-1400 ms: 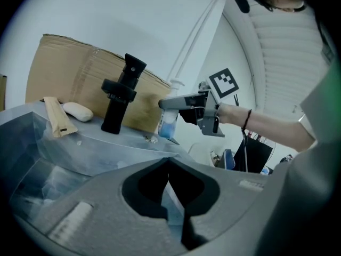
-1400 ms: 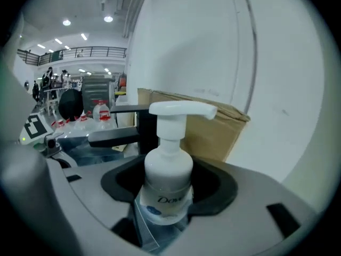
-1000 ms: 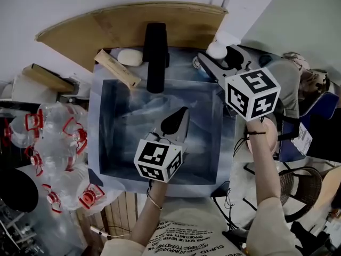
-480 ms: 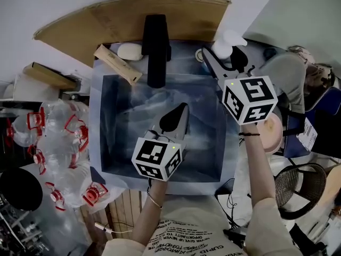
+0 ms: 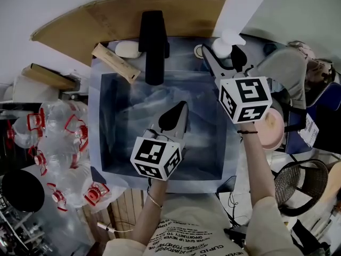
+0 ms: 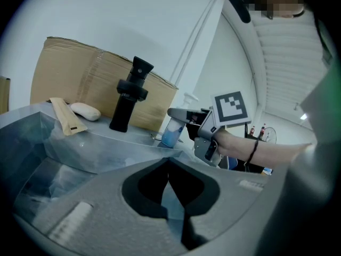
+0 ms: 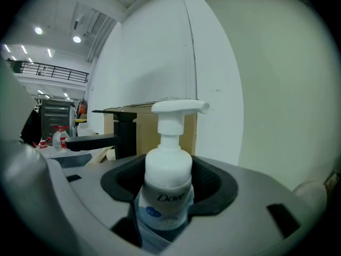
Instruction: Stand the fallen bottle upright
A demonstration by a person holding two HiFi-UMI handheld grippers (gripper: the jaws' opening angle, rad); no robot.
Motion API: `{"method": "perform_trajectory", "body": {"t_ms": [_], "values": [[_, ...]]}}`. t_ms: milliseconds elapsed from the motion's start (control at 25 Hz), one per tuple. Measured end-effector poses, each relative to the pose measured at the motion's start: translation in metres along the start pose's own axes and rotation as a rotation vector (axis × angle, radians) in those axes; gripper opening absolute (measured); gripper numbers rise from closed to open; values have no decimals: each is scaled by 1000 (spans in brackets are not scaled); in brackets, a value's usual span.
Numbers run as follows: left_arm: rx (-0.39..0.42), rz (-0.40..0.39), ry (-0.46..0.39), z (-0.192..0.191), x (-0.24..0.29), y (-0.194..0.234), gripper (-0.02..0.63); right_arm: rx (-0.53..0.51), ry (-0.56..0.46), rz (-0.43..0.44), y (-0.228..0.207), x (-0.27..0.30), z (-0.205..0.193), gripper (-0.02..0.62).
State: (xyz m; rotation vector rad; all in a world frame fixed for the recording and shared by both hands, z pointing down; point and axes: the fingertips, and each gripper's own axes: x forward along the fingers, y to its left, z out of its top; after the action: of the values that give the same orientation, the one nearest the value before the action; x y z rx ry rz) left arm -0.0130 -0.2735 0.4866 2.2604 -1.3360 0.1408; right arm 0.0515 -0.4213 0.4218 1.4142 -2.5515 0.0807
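Clamping the Dove pump bottle (image 7: 168, 170) upright at the sink's (image 5: 184, 50) back-right ledge, the right gripper (image 5: 226, 63) should seat its base flat before releasing; the left gripper (image 5: 173, 116) hovers, jaws together

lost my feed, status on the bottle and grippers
Right gripper shut on pump bottle, bottle upright. Left gripper shut, empty, over sink. Black tap well aside.

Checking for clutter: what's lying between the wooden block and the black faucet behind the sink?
A white soap bar lies between them, clear in the head view and the left gripper view.
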Motion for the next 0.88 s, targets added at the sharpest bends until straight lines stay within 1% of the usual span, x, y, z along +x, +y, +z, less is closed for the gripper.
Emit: {"method": "perform_trajectory", "body": {"t_ms": [480, 600, 680, 720, 880], "values": [[-4, 2, -5, 1, -3, -1, 23, -46, -66, -40, 2, -2, 0, 259], [-2, 2, -8, 2, -5, -1, 23, -72, -63, -37, 4, -1, -2, 260], [-1, 1, -12, 3, -5, -2, 23, -74, -57, -24, 7, -2, -5, 303], [0, 0, -14, 4, -5, -2, 23, -66, -55, -20, 7, -3, -6, 313], [7, -6, -23, 7, -7, -7, 23, -30, -61, -26, 5, -11, -6, 316]]}}
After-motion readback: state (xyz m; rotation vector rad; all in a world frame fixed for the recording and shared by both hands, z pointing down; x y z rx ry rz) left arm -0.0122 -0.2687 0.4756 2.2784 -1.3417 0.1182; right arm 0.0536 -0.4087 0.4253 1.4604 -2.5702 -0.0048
